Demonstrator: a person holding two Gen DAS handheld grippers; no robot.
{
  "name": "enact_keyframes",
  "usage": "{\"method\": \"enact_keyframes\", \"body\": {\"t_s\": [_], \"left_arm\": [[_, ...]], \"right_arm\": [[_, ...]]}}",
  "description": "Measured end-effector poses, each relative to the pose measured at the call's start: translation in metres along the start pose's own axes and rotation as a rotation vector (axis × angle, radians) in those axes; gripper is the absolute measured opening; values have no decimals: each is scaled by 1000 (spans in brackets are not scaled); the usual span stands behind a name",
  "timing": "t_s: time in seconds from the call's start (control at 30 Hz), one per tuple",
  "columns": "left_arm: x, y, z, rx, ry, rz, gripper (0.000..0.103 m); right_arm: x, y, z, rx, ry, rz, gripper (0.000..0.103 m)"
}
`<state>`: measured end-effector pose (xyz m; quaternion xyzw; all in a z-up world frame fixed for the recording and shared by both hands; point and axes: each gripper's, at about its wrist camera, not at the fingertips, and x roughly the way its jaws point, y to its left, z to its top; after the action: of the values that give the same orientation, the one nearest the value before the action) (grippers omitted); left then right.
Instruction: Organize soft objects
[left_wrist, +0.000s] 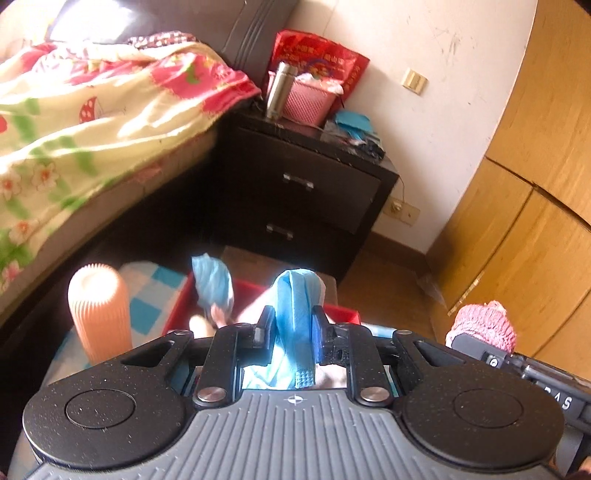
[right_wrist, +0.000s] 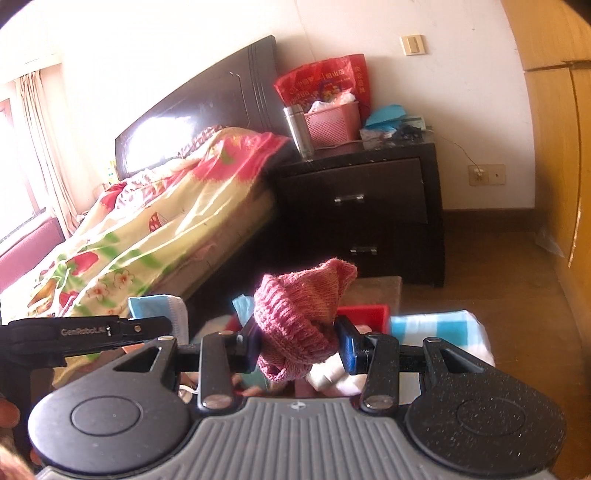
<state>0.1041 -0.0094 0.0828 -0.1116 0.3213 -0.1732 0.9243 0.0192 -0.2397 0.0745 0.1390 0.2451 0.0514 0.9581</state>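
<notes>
My left gripper is shut on a light blue sock, whose ribbed cuff hangs down between the fingers. Behind it sits a red box with another blue piece sticking up from it. My right gripper is shut on a pink knitted sock, bunched between the blue pads. That same pink knit shows at the right edge of the left wrist view. In the right wrist view the red box lies just beyond the pink sock, and the left gripper's blue sock is at the left.
An orange ribbed cylinder stands on a blue-and-white checked cloth left of the box. A bed with a floral quilt fills the left. A dark nightstand carries a pink basket and a steel flask. A wooden wardrobe stands at the right.
</notes>
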Motion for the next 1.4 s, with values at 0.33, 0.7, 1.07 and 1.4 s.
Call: {"method": "enact_keyframes", "body": {"t_s": [0.33, 0.7, 1.07, 1.4], "left_arm": [[51, 11, 16, -24, 3, 69, 20], [116, 25, 12, -9, 49, 132, 31], [115, 29, 13, -24, 52, 143, 52], [80, 16, 8, -20, 68, 117, 54]], "right_arm": [[76, 2, 2, -53, 75, -40, 19], [157, -3, -24, -62, 213, 12, 22], [162, -14, -21, 3, 216, 16, 29], [130, -10, -9, 19, 167, 6, 29]]}}
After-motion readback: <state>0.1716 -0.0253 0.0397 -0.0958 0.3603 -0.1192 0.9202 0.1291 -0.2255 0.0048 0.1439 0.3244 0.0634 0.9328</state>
